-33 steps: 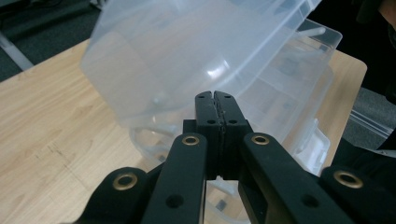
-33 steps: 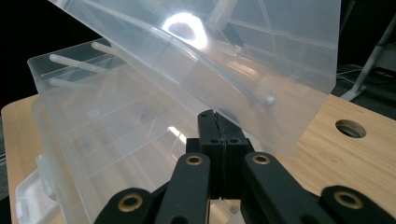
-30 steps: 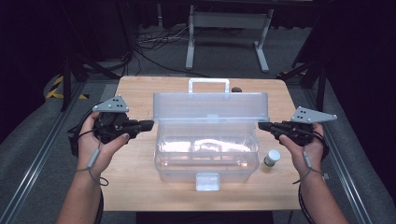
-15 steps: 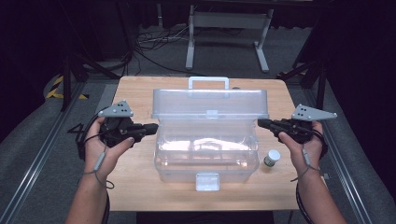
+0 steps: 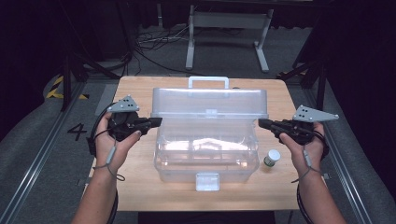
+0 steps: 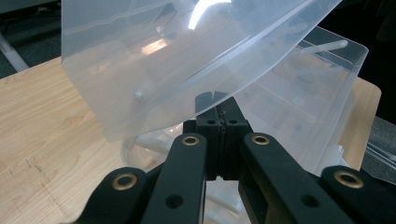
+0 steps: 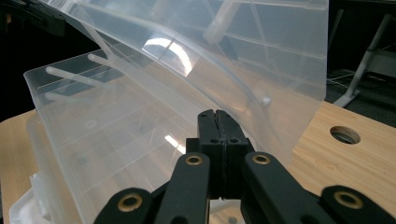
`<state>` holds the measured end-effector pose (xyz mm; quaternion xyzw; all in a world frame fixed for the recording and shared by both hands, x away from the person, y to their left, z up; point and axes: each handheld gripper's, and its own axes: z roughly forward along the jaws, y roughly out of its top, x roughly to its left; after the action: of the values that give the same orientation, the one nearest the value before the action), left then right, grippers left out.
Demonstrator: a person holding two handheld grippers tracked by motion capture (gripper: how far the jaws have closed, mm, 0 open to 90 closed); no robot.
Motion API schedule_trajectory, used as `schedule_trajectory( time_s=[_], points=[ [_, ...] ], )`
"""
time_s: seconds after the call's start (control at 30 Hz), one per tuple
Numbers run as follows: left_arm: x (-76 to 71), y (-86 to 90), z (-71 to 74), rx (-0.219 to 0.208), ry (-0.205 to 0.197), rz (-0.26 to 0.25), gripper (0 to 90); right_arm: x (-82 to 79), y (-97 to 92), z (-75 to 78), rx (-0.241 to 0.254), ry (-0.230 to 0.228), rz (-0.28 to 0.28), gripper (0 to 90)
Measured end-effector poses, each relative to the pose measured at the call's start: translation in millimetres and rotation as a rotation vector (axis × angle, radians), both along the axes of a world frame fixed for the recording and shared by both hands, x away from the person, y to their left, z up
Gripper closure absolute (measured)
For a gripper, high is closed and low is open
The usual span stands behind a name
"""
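A light wooden table (image 5: 140,186) stands in a dark room with grey floor. In its middle sits a clear plastic box (image 5: 208,149), lid (image 5: 210,102) up. The left gripper (image 5: 156,122) and right gripper (image 5: 262,123) sit at the lid's ends, jaws pressed together, empty. A small white-capped jar (image 5: 272,157) stands beside the box.

Non-task items in view
Small white-capped jar (image 5: 271,157) stands on the wooden surface (image 5: 135,186); metal stand (image 5: 227,28) and cables (image 5: 154,44) on floor beyond.
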<state>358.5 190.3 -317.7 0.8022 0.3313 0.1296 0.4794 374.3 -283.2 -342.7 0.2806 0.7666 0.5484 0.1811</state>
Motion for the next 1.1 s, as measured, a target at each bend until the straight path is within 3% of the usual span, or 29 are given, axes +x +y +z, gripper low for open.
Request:
schedule_trajectory(
  time_s=[0.27,0.47,0.57,0.7,0.83,0.87,1.0,1.1],
  points=[
    [6.3,-4.9,0.1,0.001,-0.022,0.036,89.9,1.6,2.6,2.2,-0.002,-0.013,-0.010,90.0],
    [13.8,-6.1,1.1,-0.028,-0.036,0.051,90.0,-4.3,5.6,4.5,-0.030,-0.021,-0.017,84.8],
    [17.0,-6.3,2.6,-0.027,-0.050,0.058,90.0,-9.6,4.0,7.3,-0.054,-0.044,-0.042,83.1],
    [20.6,-6.7,4.1,-0.032,-0.059,0.062,90.0,-13.1,0.8,9.6,-0.051,-0.059,-0.072,80.8],
    [25.6,-7.0,6.0,-0.040,-0.064,0.058,90.0,-15.2,-2.1,10.5,0.002,-0.078,-0.131,71.1],
    [25.6,-7.0,6.0,-0.040,-0.064,0.058,90.0,-15.2,-2.1,10.5,0.002,-0.078,-0.131,71.1],
    [30.4,-4.9,7.7,-0.067,-0.058,0.040,90.0,-14.6,-2.7,12.7,-0.002,-0.128,-0.205,57.0],
    [32.4,-3.5,8.9,-0.077,-0.056,0.033,90.0,-11.8,-1.8,16.4,-0.009,-0.139,-0.222,54.3]
  ],
)
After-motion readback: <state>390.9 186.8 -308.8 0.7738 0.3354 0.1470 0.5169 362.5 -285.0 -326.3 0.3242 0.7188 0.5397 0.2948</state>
